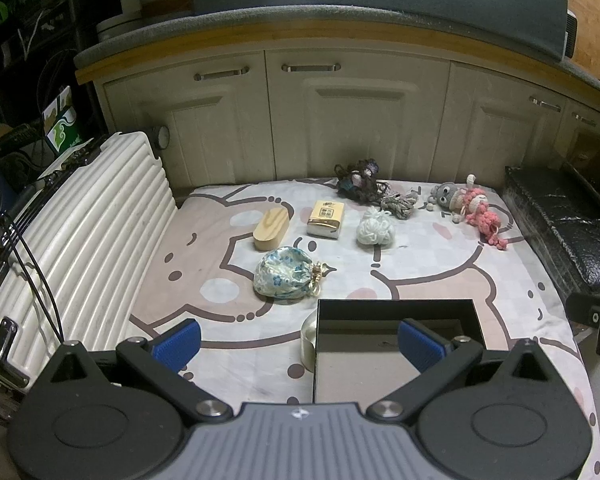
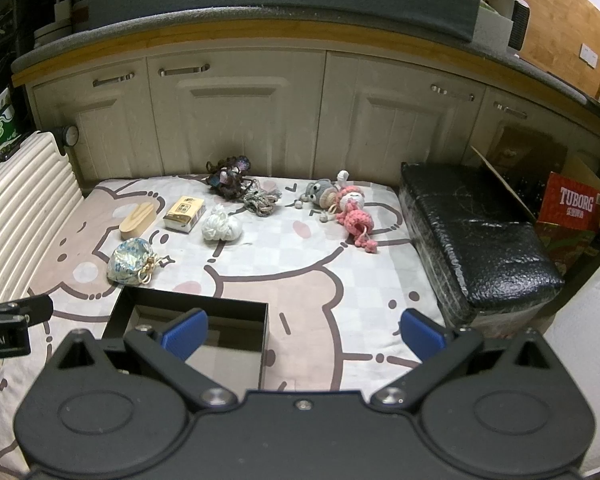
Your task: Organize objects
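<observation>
An open black box (image 1: 396,312) (image 2: 188,312) stands on the patterned cloth near me. Beyond it lie a blue floral pouch (image 1: 284,274) (image 2: 131,266), a wooden oval case (image 1: 271,227) (image 2: 138,220), a yellow packet (image 1: 326,218) (image 2: 184,213), a white yarn bundle (image 1: 375,228) (image 2: 221,227), a dark yarn tangle (image 1: 358,184) (image 2: 228,178), a grey rope knot (image 1: 400,204) (image 2: 260,200), a grey crochet doll (image 1: 446,194) (image 2: 320,192) and a pink crochet doll (image 1: 484,214) (image 2: 354,216). My left gripper (image 1: 298,340) is open and empty above the box's left side. My right gripper (image 2: 304,334) is open and empty by the box's right edge.
A white ribbed suitcase (image 1: 72,236) (image 2: 16,196) borders the cloth on the left. A black wrapped block (image 1: 568,232) (image 2: 480,232) borders it on the right. Cream cabinets (image 1: 356,120) (image 2: 240,120) stand behind. A silver round lid (image 1: 308,334) lies by the box. A red Tuborg carton (image 2: 572,204) stands far right.
</observation>
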